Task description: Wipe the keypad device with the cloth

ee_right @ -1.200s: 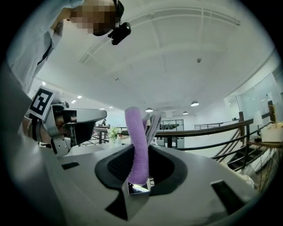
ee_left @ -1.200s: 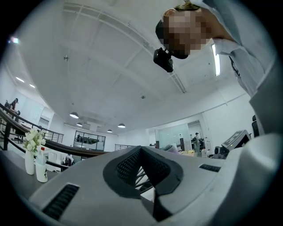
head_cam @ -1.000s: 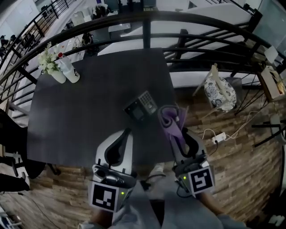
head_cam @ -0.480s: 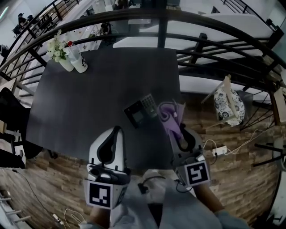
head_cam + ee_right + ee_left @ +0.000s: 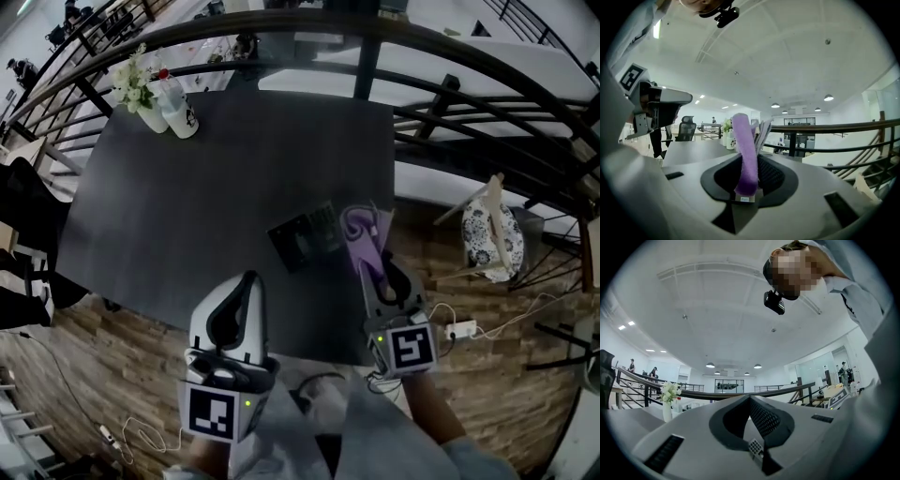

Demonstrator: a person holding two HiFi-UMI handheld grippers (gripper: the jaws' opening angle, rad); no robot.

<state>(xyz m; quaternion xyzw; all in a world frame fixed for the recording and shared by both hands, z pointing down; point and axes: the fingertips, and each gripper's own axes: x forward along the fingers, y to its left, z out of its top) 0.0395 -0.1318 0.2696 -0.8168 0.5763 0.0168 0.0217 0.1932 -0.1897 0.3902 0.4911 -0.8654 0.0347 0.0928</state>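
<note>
Left side first: my left gripper (image 5: 249,279) is closed on nothing, sitting left of the keypad device (image 5: 305,236) and nearer to me, well clear of it. In the left gripper view the jaws (image 5: 750,397) are pressed together, with just a sliver of the keys peeking through below them.

That's my main worry. The keypad device lies loose and flat on the table (image 5: 187,206), nothing is holding it down, and it's close to the near right edge. If I drag across it with any pressure, I reckon it'll skate or spin instead of getting cleaned, maybe right off the edge.

As for how it lies: the long axis runs on a slant, from near-left to far-right. The dark screen end is toward me and the key end points away toward the railing side. A stroke along that slant makes more sense than one across it.

Just right of the keypad device is the cloth (image 5: 359,230), purple, clamped in my right gripper (image 5: 368,267). It sticks out well past the tips as a rolled strip. It looks floppy, so it could fold or bunch up and only the edge would touch.
</note>
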